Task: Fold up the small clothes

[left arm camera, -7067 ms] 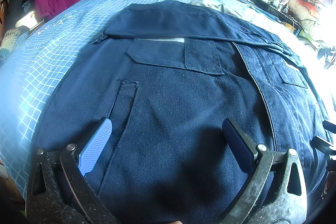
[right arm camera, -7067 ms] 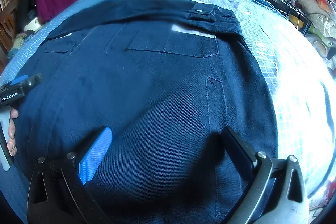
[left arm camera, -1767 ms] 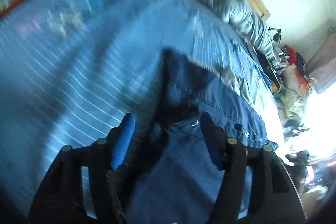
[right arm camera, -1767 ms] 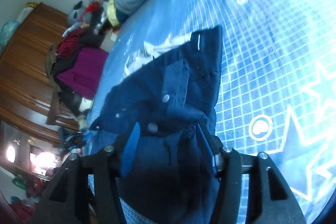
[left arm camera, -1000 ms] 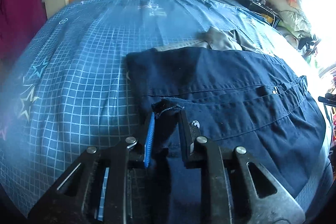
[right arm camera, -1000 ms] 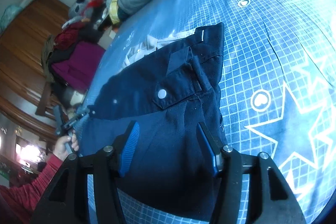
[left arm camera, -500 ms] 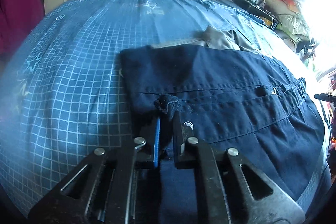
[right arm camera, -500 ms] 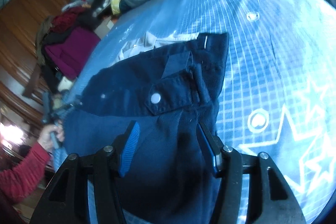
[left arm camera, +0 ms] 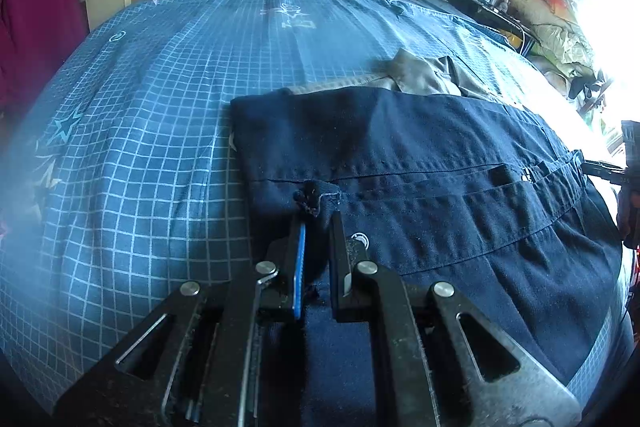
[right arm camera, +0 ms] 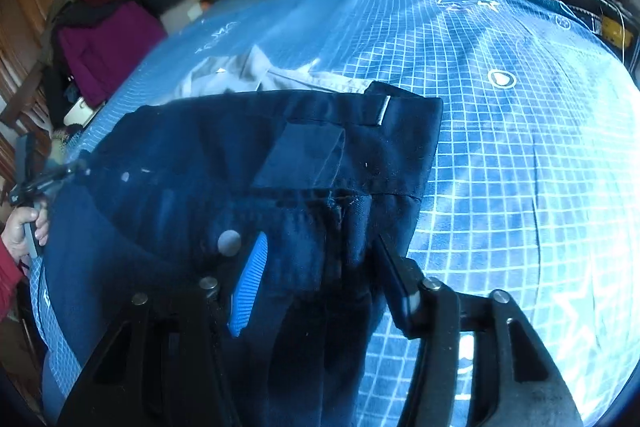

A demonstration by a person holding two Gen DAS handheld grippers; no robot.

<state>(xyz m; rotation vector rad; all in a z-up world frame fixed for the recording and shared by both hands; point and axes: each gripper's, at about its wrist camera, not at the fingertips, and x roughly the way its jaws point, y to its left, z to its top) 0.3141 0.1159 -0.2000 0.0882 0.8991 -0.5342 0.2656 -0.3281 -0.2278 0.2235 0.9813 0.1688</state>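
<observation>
The left hand-held gripper [left arm camera: 317,227] is clamped on a corner of the navy trousers [left arm camera: 420,163]. The right hand-held gripper [right arm camera: 320,255] has just been closing, its jaws astride the waistband, not yet pressing. The trousers lie flat on the bed [left arm camera: 160,75], over a grey garment [left arm camera: 420,73].

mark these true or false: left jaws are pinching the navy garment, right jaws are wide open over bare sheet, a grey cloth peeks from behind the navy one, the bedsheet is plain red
1. The left gripper pinches the navy garment: true.
2. The right gripper hangs over bare sheet: false; its jaws, which have just been closing, straddle a bunched edge of the navy garment.
3. A grey cloth peeks from behind the navy garment: true.
4. The bedsheet is plain red: false; it is blue with a white grid.
</observation>
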